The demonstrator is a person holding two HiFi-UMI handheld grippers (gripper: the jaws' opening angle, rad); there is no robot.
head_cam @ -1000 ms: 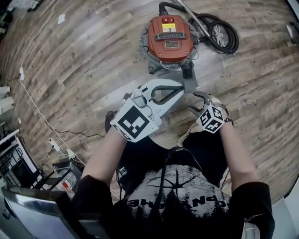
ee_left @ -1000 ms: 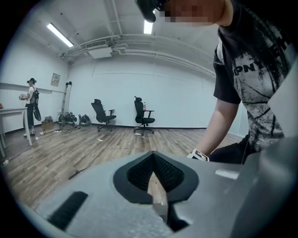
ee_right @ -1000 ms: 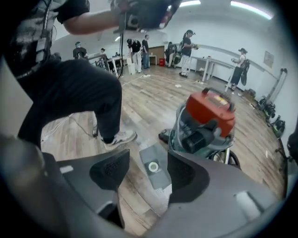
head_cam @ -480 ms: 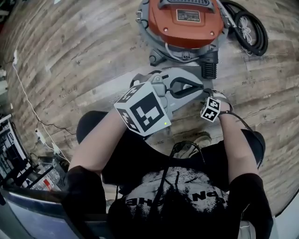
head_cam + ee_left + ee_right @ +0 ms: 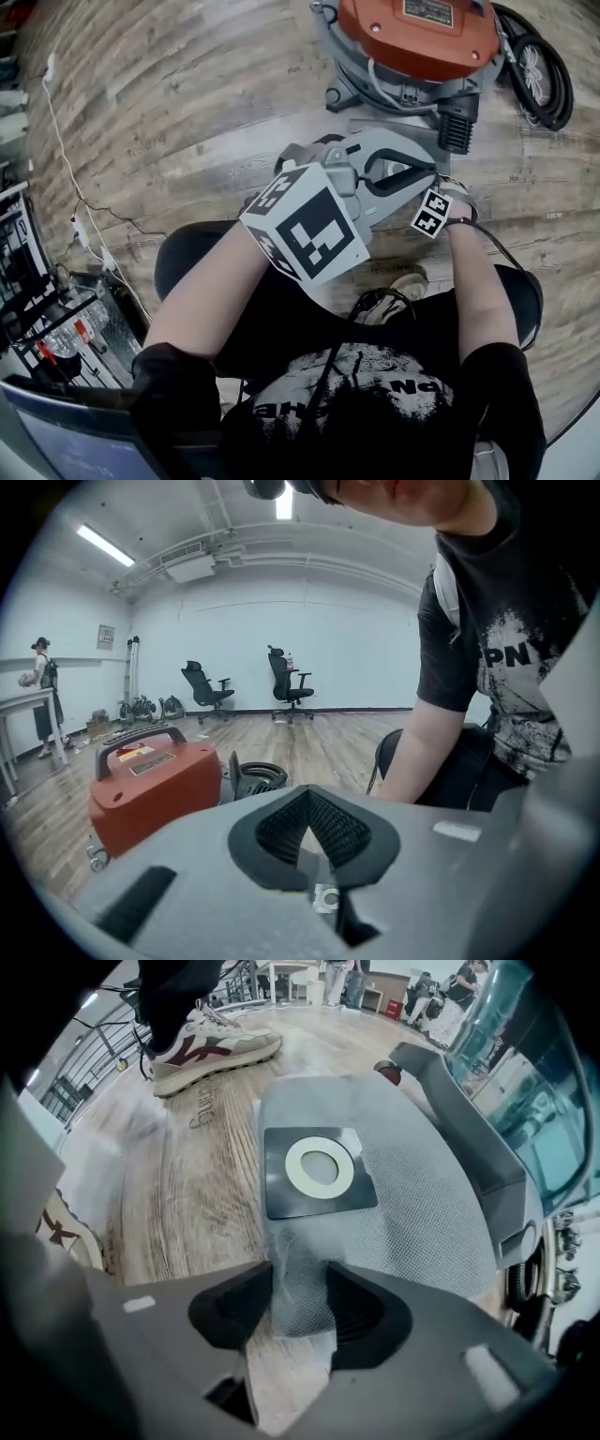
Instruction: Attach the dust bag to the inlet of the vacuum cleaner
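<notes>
A: Jaws first: how set?

B: Pressed together, pad to pad, on the left gripper point(image 5: 309, 829), with nothing between. Just been closing on the right gripper point(image 5: 298, 1283), and now pinching a puckered fold at the near edge of the grey dust bag point(image 5: 412, 1204).

A: Visible from the head view too?

B: Hardly. Covers most of that spot with the left gripper's big marker cube point(image 5: 314, 225) and grey body, and shows only the right gripper's small marker cube point(image 5: 432, 214). Gives instead the orange vacuum cleaner point(image 5: 417, 33) on the wooden floor point(image 5: 187, 112), a black hose point(image 5: 544, 66) coiled beside it and a white cable point(image 5: 66, 178) trailing at left.

A: And the bag's lie?

B: Flat on the floor, just beside the vacuum's grey base point(image 5: 469, 1119) and near a sneaker point(image 5: 211, 1044). Black collar point(image 5: 281, 1199) and white ring point(image 5: 320, 1167) face up. Long axis runs away from the right jaws, alongside that base.
</notes>
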